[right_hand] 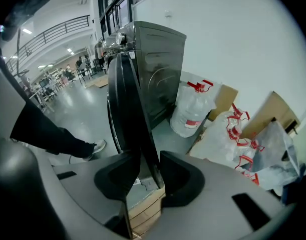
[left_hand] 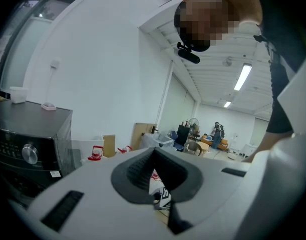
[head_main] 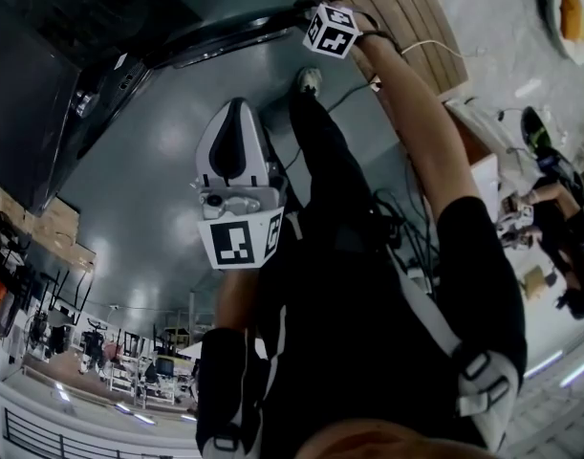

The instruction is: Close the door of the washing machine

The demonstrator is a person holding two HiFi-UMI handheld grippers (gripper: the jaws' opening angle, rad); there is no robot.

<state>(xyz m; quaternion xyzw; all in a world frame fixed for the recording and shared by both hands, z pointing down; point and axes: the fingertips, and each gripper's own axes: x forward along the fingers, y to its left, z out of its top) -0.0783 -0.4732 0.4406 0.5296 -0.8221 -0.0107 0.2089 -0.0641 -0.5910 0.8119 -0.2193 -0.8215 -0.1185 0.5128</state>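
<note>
The dark washing machine (head_main: 43, 94) fills the upper left of the head view, and its round door (head_main: 225, 27) stands swung open. In the right gripper view the machine (right_hand: 160, 64) rises behind the door (right_hand: 125, 104), which I see edge-on. My right gripper (right_hand: 150, 161) straddles that edge, with both pads against it. From above, the right gripper (head_main: 315, 10) sits at the door's rim under its marker cube. My left gripper (head_main: 236, 113) hangs lower over the floor, apart from the machine. Its tips (left_hand: 153, 151) meet with nothing between them, and the machine's control panel (left_hand: 22, 154) shows at its left.
A large water jug (right_hand: 193, 109), tied plastic bags (right_hand: 233, 134) and cardboard (right_hand: 275, 109) crowd the wall right of the machine. My leg and shoe (head_main: 309, 81) stand near the door. Cables (head_main: 406, 232) trail on the floor. Another person (head_main: 559, 228) is at the right.
</note>
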